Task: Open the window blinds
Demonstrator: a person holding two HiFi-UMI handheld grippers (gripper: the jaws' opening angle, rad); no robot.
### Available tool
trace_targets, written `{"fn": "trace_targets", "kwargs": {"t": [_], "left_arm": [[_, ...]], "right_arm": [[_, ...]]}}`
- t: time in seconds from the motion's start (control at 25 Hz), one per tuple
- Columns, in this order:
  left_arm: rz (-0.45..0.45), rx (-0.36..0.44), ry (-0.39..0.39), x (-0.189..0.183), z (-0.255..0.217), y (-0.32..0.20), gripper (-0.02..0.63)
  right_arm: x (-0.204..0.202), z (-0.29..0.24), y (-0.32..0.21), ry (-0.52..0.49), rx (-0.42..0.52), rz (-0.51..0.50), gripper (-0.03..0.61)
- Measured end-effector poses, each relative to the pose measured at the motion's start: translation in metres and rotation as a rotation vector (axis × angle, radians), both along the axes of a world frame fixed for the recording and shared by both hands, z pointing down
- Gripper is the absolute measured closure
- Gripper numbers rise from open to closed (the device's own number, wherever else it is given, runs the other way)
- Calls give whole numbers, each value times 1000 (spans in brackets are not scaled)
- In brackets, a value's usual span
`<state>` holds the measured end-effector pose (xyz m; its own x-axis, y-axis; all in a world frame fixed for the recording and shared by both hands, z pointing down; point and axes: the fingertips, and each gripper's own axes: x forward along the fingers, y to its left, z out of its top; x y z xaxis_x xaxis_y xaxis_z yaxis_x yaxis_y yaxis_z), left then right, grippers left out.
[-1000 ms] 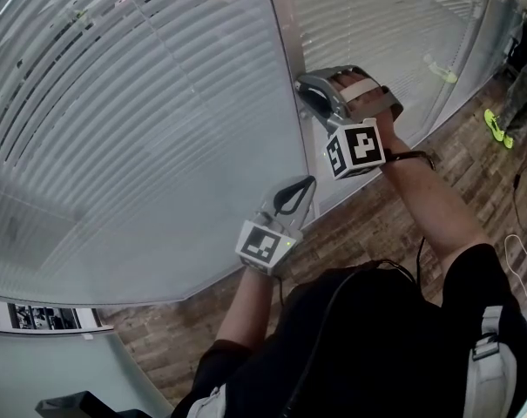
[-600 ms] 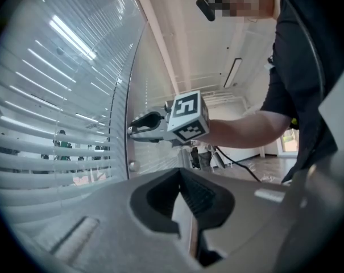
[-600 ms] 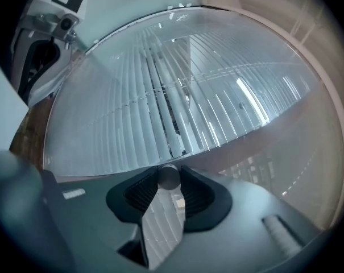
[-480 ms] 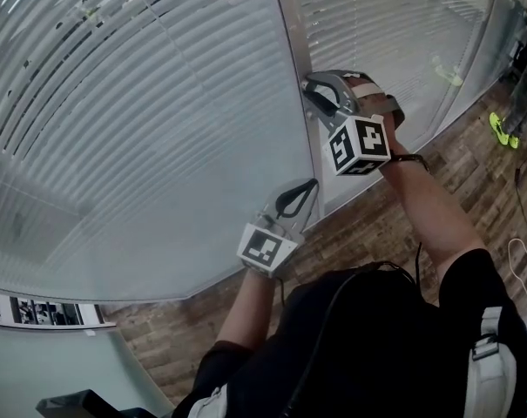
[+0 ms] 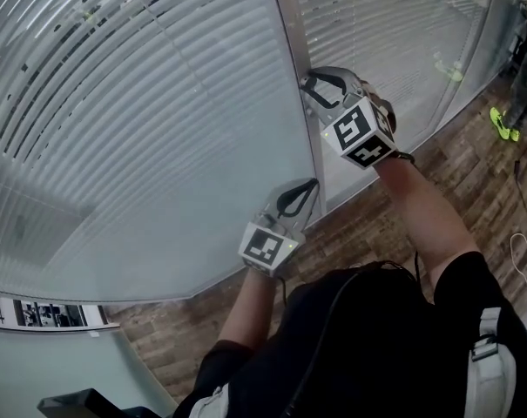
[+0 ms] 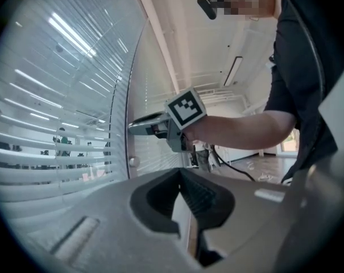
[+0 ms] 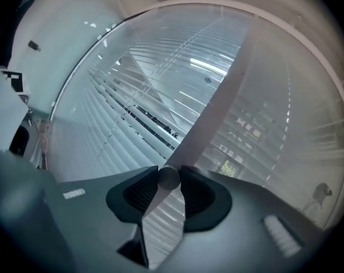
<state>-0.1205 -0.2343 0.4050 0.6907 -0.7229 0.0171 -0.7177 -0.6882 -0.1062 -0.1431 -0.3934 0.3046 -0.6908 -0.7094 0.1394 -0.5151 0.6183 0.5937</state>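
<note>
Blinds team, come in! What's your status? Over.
Right gripper shut on the blind knob. Left gripper shut, empty, beside the glass. Blinds slats part-open. Nothing in the way.

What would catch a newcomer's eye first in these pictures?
The pale slatted blinds fill most of the head view. At the upright frame post that splits them, the right tool is clamped on a small round knob. The left tool hangs lower down, jaws together and empty.
</note>
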Motion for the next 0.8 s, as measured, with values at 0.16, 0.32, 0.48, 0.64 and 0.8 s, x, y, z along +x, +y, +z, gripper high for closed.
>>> {"fn": "trace_targets", "kwargs": {"t": [0.16,0.32,0.48,0.64,0.8], "left_arm": [[8,3,-3,2,0,1,611],[12,6,-4,4,-2,2,609],[7,0,-7,1,-2,3,610],[3,-4,-9,0,-1,4,609],[1,-3,-10,-3,1,4,611]], "right_arm": [[0,2,-1,-99,-80,-2,451],[1,3,-3,-187,-143,-1,451],[3,2,-3,-268,-184,10,451],[7,7,-8,-361,-244,18,451],[9,5,-10,-479,-340,6,451]]}}
